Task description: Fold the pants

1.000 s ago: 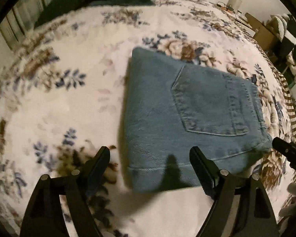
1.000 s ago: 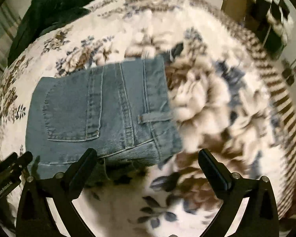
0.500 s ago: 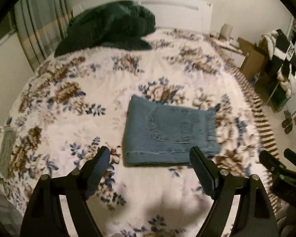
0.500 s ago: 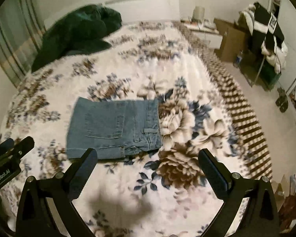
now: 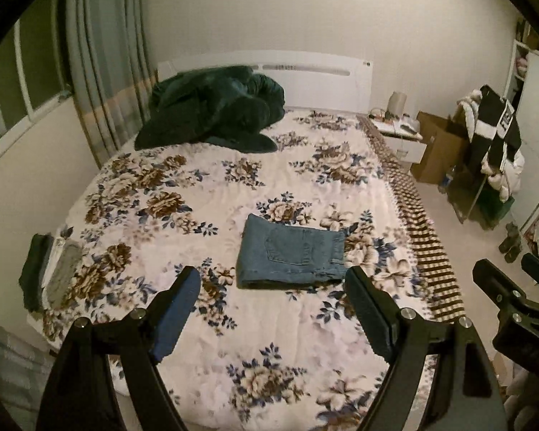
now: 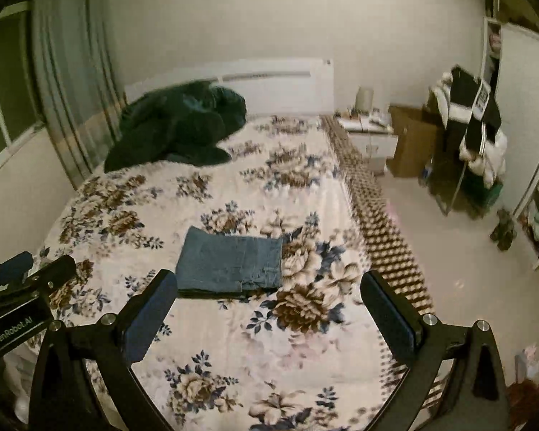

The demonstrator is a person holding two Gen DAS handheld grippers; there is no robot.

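The blue denim pants (image 5: 291, 256) lie folded into a compact rectangle on the floral bedspread (image 5: 204, 201), back pocket up. They also show in the right wrist view (image 6: 230, 264). My left gripper (image 5: 273, 287) is open and empty, held well back from and above the pants. My right gripper (image 6: 269, 289) is open and empty too, equally far back. The right gripper shows at the right edge of the left wrist view (image 5: 510, 294), and the left gripper shows at the left edge of the right wrist view (image 6: 25, 276).
A dark green blanket (image 5: 212, 107) is heaped at the head of the bed. Folded clothes (image 5: 50, 273) lie stacked at the bed's left edge. A nightstand (image 5: 399, 136), a cardboard box (image 5: 438, 151) and a clothes-laden rack (image 5: 492, 143) stand to the right.
Both grippers have pulled far back and up from the folded pants, so the whole bed and room have come into view. The pants have not moved.
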